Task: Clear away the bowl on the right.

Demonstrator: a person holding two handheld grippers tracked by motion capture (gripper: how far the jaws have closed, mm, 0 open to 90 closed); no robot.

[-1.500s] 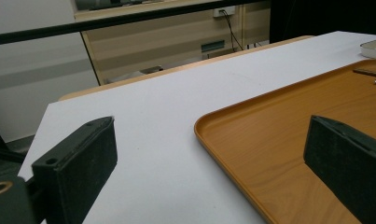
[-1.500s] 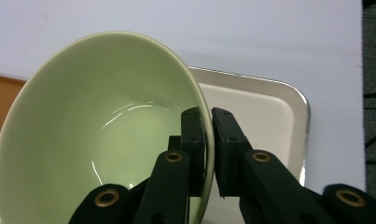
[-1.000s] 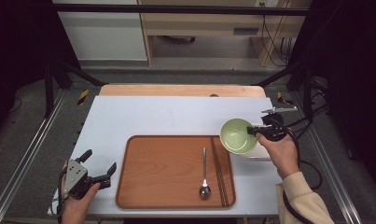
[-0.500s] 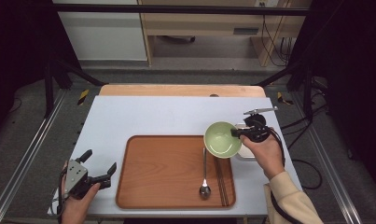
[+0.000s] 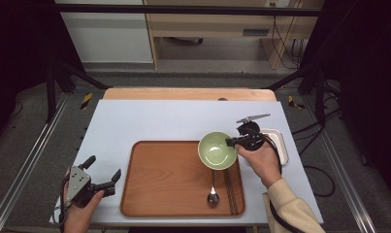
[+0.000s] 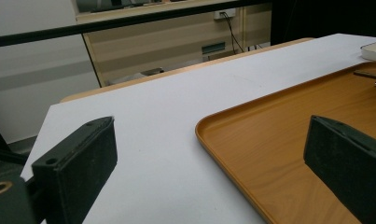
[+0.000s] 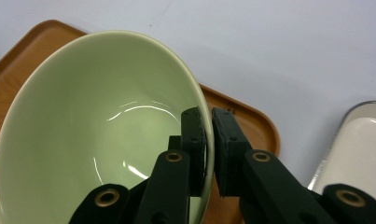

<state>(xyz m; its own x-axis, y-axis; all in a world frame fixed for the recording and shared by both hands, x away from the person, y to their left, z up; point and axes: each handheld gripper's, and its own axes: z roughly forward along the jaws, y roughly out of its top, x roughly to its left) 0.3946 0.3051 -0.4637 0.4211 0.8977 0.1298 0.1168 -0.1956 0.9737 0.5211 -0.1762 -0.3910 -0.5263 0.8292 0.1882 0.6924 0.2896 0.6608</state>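
Green bowl point(image 5: 217, 150): clamped at its 3 o'clock rim by my right gripper point(image 5: 230, 142), jaws nearly closed, one inside the wall and one outside. It hangs over the wooden tray point(image 5: 159, 179) at the tray's 1 o'clock corner, above the spoon point(image 5: 213, 194). My left gripper point(image 5: 104, 175) holds nothing, jaws wide apart, at the tray's 8 o'clock.

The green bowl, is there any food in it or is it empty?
Empty. The green bowl shows only its bare, shiny inside; the right tongs pinch its rim.
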